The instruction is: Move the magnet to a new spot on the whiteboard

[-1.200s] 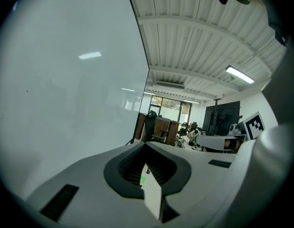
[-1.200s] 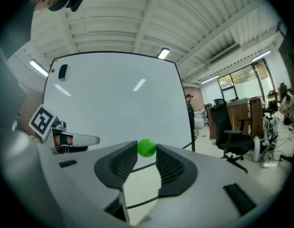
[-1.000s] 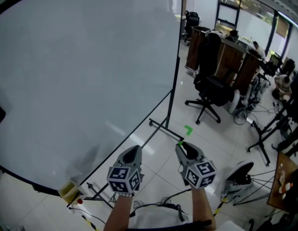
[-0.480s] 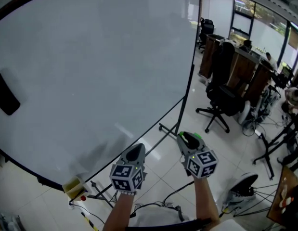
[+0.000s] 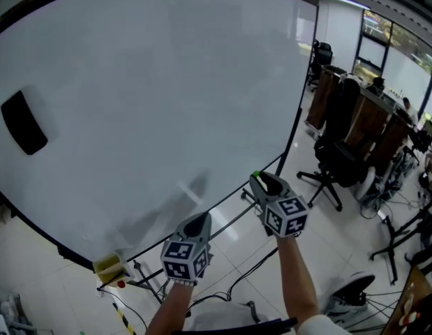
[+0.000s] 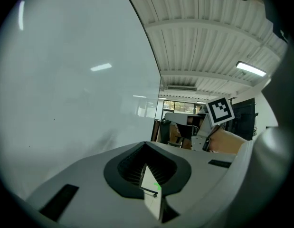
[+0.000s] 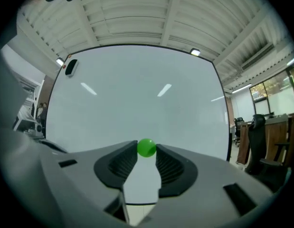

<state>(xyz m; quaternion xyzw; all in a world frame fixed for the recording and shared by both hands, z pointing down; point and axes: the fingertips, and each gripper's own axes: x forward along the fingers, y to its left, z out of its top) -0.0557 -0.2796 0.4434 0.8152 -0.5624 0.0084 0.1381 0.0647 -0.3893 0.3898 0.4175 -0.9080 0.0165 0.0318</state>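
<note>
A small round green magnet (image 7: pixel 147 147) sits between the tips of my right gripper (image 7: pixel 147 149), whose jaws are shut on it. That gripper (image 5: pixel 260 180) is raised in front of the lower right part of the large whiteboard (image 5: pixel 153 103), with the green magnet (image 5: pixel 256 175) just showing at its tip. My left gripper (image 5: pixel 195 223) hangs lower and to the left with its jaws shut and nothing between them (image 6: pixel 146 167). The board (image 7: pixel 137 99) fills the right gripper view.
A black eraser (image 5: pixel 24 122) sticks to the board's left side, also visible as the eraser (image 7: pixel 71 67) at its top left. A yellow box (image 5: pixel 109 265) sits by the board's stand. Black office chairs (image 5: pixel 341 160) and desks stand to the right on the tiled floor.
The view has swung left, bringing the eraser into sight. My right gripper has risen toward the board with the magnet; the left has stayed low.
</note>
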